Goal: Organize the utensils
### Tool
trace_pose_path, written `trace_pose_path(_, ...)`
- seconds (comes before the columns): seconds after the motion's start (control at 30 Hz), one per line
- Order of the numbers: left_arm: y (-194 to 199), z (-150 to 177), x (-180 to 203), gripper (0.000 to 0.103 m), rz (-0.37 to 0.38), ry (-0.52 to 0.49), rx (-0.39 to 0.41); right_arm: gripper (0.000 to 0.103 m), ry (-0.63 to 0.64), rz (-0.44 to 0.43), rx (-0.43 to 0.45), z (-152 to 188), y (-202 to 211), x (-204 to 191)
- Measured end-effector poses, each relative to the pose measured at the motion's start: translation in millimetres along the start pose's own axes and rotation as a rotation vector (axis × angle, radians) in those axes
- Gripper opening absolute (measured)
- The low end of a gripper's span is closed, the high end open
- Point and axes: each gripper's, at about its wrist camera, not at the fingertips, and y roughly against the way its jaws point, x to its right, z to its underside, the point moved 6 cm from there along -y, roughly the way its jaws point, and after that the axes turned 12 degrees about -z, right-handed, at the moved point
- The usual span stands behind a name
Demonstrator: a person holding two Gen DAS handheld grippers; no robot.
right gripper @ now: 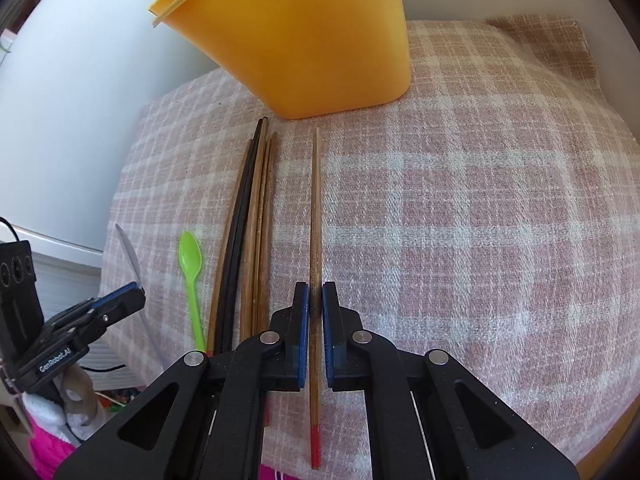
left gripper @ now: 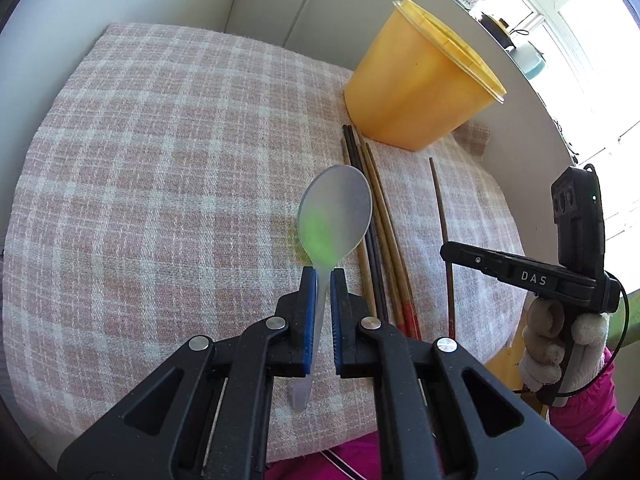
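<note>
A pink-and-white checked cloth (right gripper: 460,208) covers the tabletop. Near its far edge stands a yellow plastic tub (right gripper: 304,36). In front of the tub lies a bundle of chopsticks (right gripper: 252,240), and beside them a green plastic spoon (right gripper: 191,276).

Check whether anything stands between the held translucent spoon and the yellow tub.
Nothing visible does. The left gripper holds the translucent plastic spoon above the checked cloth; the bundled chopsticks lie flat below the route to the yellow plastic tub.

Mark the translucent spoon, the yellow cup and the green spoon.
translucent spoon (left gripper: 336,216), left wrist view, on its bowl.
yellow cup (right gripper: 304,40), right wrist view, on its side wall.
green spoon (right gripper: 189,252), right wrist view, on its bowl.
</note>
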Motion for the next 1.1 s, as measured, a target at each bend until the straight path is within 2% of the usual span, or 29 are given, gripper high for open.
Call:
trace_pose_path(0.17, 16, -20, 5, 0.002, 0.033, 0.006, 0.067, 0.005, 0.07, 0.0, 0.09, 0, 26, -12)
trace_pose_path(0.3, 22, -30, 15, 0.002, 0.042, 0.001, 0.119, 0.005, 0.137, 0.028, 0.161, -4, 46, -20)
trace_pose_path(0.37, 22, -34, 12, 0.002, 0.035, 0.005, 0.12, 0.005, 0.162, 0.053, 0.181, -6, 50, -23)
trace_pose_path(0.47, 13, -33, 13, 0.002, -0.022, -0.024, 0.078, 0.005, 0.165, 0.055, 0.179, -5, 55, -20)
trace_pose_path(0.53, 2, -23, 19, 0.002, -0.037, -0.077, -0.003, 0.005, 0.168, 0.061, 0.176, -5, 54, -18)
trace_pose_path(0.6, -11, -10, 28, 0.013, -0.053, -0.15, -0.104, 0.005, 0.165, 0.059, 0.175, -6, 51, -19)
trace_pose_path(0.67, -19, 4, 31, 0.023, -0.08, -0.181, -0.167, 0.005, 0.16, 0.056, 0.174, -6, 50, -18)
trace_pose_path(0.7, -24, 8, 33, 0.023, -0.083, -0.203, -0.19, 0.005, 0.156, 0.056, 0.175, -6, 47, -20)
trace_pose_path(1.1, -57, 1, 68, 0.023, -0.126, -0.29, -0.204, 0.005, 0.142, 0.049, 0.181, -5, 50, -20)
